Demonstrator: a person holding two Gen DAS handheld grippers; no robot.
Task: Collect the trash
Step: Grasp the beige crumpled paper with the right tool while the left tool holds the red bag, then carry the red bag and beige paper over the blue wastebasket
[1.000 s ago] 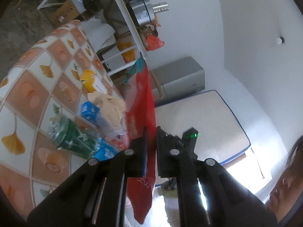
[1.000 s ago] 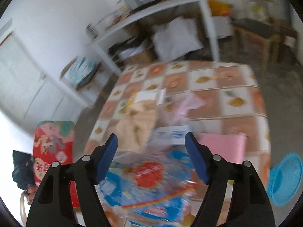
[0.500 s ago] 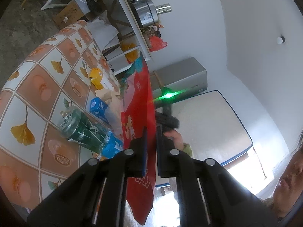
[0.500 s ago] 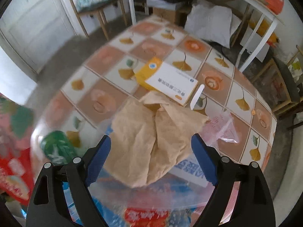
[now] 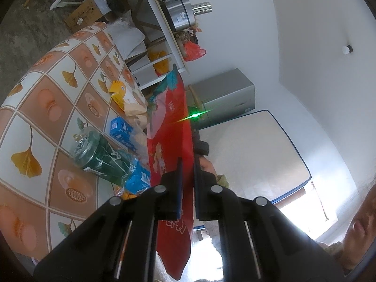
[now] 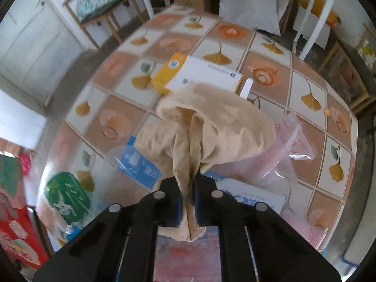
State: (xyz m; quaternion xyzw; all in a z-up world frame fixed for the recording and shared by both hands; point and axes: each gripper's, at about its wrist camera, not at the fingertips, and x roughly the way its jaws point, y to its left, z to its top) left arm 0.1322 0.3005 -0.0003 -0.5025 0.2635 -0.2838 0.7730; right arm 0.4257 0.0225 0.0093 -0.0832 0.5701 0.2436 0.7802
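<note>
My left gripper (image 5: pixel 187 171) is shut on the rim of a red printed bag (image 5: pixel 170 131), held up beside the tiled table (image 5: pixel 47 108). My right gripper (image 6: pixel 187 195) is shut on a crumpled tan paper bag (image 6: pixel 206 127) and holds it over the table (image 6: pixel 310 75). Trash on the table: a green plastic bottle (image 5: pixel 98 157), which also shows in the right wrist view (image 6: pixel 67 195), a blue pack (image 6: pixel 141 164), a yellow and white box (image 6: pixel 199 75), and a pink plastic bag (image 6: pixel 289 145). The red bag shows at the left edge of the right wrist view (image 6: pixel 14 223).
A white shelf with a metal cooker (image 5: pixel 181 16) stands behind the table. A wooden stool (image 6: pixel 101 7) and white sacks (image 6: pixel 251 4) stand on the floor beyond it. A grey cabinet (image 5: pixel 223 96) and a mattress (image 5: pixel 253 155) are against the wall.
My right gripper went from open over the trash to shut on the tan paper bag, which now bunches up between its fingers. My left gripper kept holding the red bag, shifting slightly.
</note>
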